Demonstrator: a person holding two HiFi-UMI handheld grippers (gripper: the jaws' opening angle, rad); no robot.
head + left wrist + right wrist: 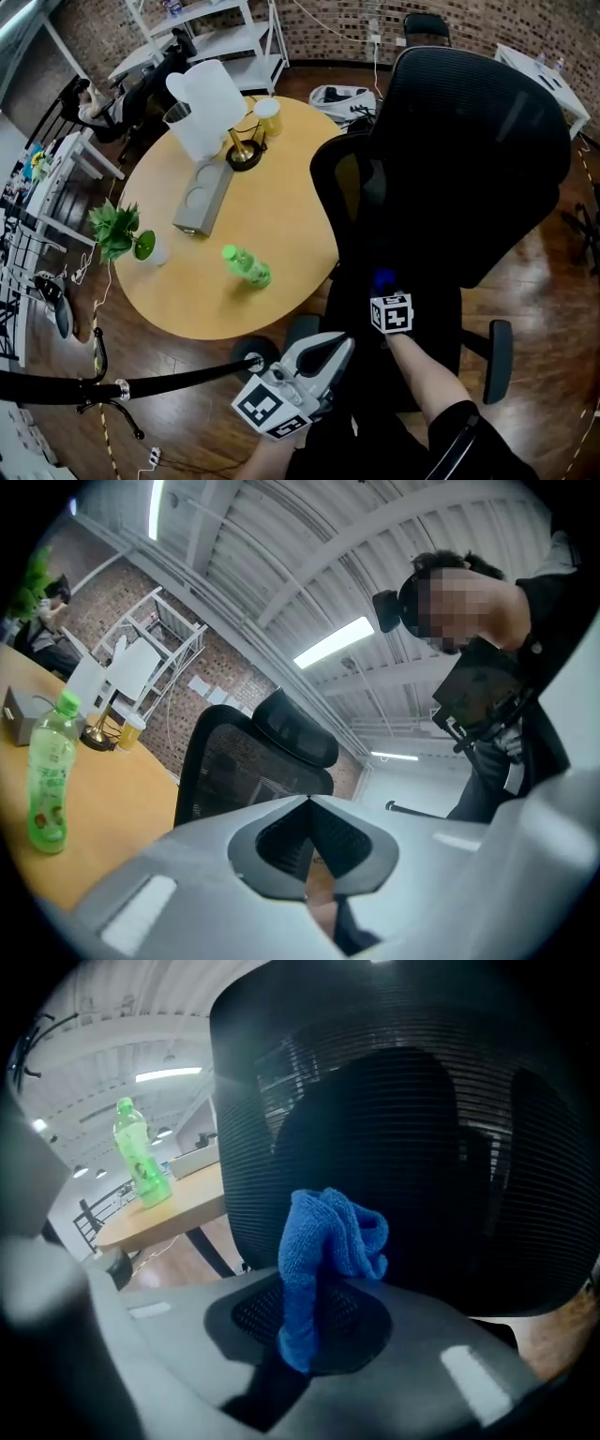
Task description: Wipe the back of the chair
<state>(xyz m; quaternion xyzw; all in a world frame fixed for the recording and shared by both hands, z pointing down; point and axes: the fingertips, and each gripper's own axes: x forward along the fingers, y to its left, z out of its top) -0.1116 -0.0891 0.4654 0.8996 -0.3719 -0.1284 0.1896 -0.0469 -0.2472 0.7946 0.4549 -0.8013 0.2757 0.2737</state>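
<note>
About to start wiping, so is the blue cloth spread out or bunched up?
Bunched up: the blue cloth stands as a crumpled wad pinched in the right gripper, in front of the chair back.

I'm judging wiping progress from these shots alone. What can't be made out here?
- Whether the blue cloth touches the chair back: in the head view the right gripper covers the contact, and its own view gives no depth.
- Dust on the mesh: too dark in every view.
- Print on the green bottle: too small and blurred.
</note>
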